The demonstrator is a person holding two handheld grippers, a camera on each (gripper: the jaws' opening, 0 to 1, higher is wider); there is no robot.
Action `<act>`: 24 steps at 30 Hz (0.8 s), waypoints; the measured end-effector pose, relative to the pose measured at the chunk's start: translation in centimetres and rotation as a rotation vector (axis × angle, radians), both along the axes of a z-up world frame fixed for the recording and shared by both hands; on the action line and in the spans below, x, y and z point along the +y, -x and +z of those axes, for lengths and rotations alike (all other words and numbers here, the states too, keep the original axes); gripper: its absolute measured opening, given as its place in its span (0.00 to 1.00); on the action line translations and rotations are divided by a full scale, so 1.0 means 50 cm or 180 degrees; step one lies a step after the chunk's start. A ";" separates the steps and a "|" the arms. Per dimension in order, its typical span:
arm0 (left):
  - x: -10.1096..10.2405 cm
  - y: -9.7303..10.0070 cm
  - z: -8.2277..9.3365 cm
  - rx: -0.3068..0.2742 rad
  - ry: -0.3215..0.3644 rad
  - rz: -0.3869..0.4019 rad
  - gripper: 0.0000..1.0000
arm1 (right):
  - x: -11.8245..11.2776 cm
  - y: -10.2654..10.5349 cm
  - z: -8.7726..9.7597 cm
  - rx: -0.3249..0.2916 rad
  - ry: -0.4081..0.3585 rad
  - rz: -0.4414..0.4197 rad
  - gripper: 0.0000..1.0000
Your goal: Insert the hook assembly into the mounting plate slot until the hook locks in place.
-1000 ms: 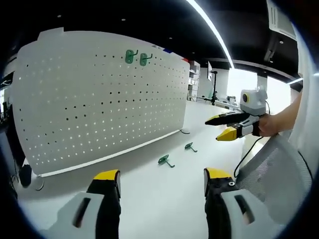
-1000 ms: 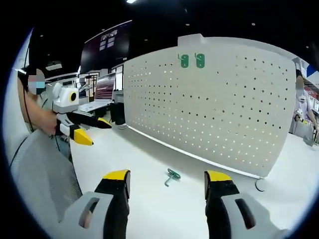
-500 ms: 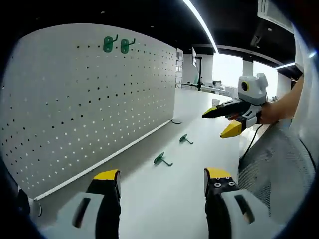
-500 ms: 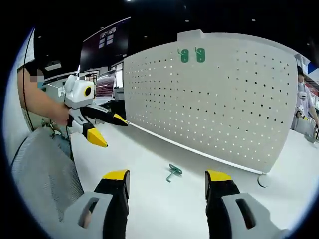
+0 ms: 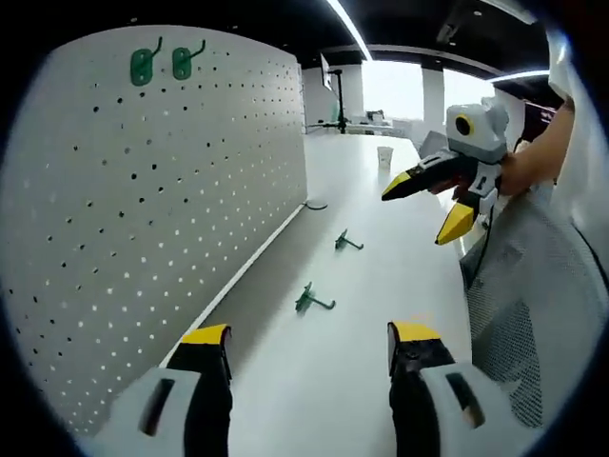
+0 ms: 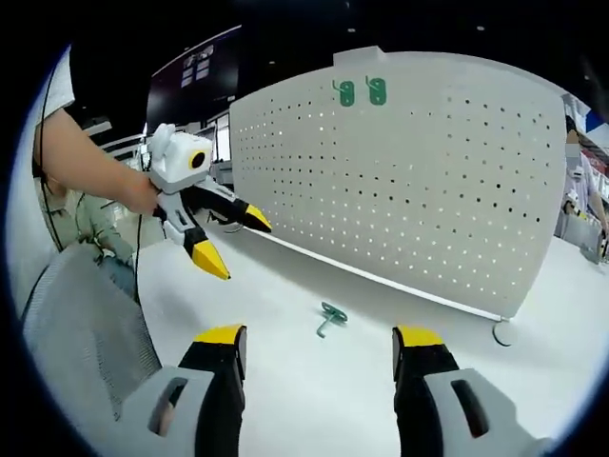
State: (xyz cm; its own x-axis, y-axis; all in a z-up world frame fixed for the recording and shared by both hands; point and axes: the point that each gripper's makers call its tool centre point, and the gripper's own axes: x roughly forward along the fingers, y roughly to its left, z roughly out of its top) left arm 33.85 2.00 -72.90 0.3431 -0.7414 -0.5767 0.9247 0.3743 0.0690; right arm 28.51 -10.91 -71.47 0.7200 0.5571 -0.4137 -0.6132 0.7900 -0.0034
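A white pegboard [image 5: 143,209] stands upright on a white table, with two green hooks [image 5: 157,64] hung near its top edge. In the right gripper view the same pegboard [image 6: 419,171] carries those hooks [image 6: 360,91]. Two loose green hooks lie on the table, one nearer [image 5: 309,301] and one farther [image 5: 344,242]. One green hook [image 6: 328,317] lies ahead of my right gripper [image 6: 319,345], which is open and empty. My left gripper [image 5: 309,343] is open and empty too. Each gripper shows in the other's view, open in the air: the right [image 5: 433,205], the left [image 6: 233,243].
A grey mesh chair back [image 5: 519,324] stands at the table's near side, seen also as a chair back [image 6: 86,333] in the right gripper view. A small cup [image 5: 384,154] sits far down the table. A person stands at the far right [image 6: 578,200]. A cable loop [image 6: 501,332] lies by the pegboard's foot.
The left view has swung along the pegboard toward the table's far end. The left gripper has advanced toward the pegboard in the right gripper view. Both stay open.
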 end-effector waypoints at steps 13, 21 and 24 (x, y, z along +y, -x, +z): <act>-0.041 -0.014 -0.037 0.0133 -0.0360 -0.0434 0.65 | -0.010 0.000 -0.020 0.0127 0.0043 -0.0054 0.61; -0.066 -0.025 -0.060 0.0147 -0.0541 -0.0649 0.65 | -0.009 -0.003 -0.016 0.0112 0.0003 -0.0070 0.61; -0.071 -0.028 -0.075 0.0178 -0.0630 -0.0712 0.66 | -0.012 -0.004 -0.015 0.0112 0.0002 -0.0094 0.62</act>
